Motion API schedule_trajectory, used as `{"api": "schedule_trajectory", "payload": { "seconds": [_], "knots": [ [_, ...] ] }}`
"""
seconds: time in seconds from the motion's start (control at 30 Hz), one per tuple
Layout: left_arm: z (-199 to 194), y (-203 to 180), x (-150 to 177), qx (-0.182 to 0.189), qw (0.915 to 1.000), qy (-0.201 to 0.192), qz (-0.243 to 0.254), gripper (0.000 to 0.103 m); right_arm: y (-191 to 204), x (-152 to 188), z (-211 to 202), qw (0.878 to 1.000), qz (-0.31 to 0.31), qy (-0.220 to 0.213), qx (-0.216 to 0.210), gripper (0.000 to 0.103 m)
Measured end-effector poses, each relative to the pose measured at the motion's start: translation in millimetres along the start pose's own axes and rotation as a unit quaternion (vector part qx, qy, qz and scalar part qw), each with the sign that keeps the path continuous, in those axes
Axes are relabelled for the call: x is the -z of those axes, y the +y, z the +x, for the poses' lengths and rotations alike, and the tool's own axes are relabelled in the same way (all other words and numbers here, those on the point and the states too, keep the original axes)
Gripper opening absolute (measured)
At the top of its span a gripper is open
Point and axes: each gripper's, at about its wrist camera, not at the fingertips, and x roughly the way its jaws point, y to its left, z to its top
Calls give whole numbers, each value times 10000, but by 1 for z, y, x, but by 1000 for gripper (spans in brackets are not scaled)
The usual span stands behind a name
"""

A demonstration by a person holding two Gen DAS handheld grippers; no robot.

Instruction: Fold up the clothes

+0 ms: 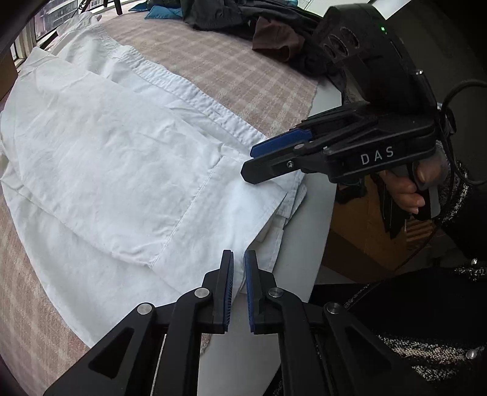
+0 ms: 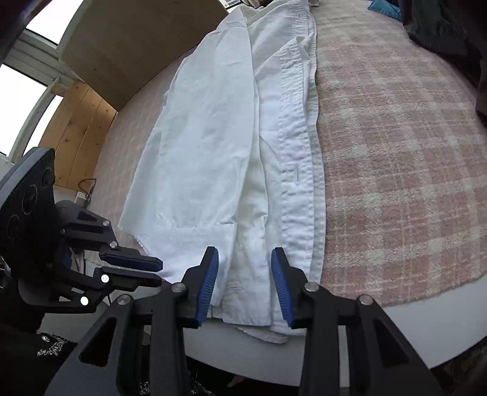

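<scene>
Left wrist view: white cotton button-up shirt [image 1: 115, 158], laid flat on pink plaid blanket [image 1: 231, 70], lay ahead of both grippers. Left gripper [image 1: 239, 268] nearly closed at hem, grip uncertain. Right gripper [image 2: 245, 274] apart, straddling hem. Dark clothes pile [image 1: 274, 27] beyond.

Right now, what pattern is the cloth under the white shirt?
Pink-and-cream plaid cloth, clearest in the right wrist view.

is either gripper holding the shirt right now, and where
Right gripper: nothing, fingers open astride the bottom hem of the white shirt. Left gripper: fingers nearly shut at the hem's corner; a pinch cannot be told.
</scene>
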Motion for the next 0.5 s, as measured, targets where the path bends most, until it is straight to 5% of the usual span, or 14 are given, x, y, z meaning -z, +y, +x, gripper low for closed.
{"api": "schedule_trajectory", "payload": {
  "seconds": [0.1, 0.27, 0.5],
  "knots": [
    [-35, 24, -17, -216, 9988, -418, -92, 20, 4, -1, -6, 9999, -136, -25, 49, 34],
    [-52, 84, -42, -591, 9933, -688, -710, 21, -9, -7, -30, 9984, 186, -494, 180, 38],
    [-40, 95, 6, -793, 9844, -395, -1522, 32, -34, -1, -12, 9983, 533, -183, 157, 46]
  ]
}}
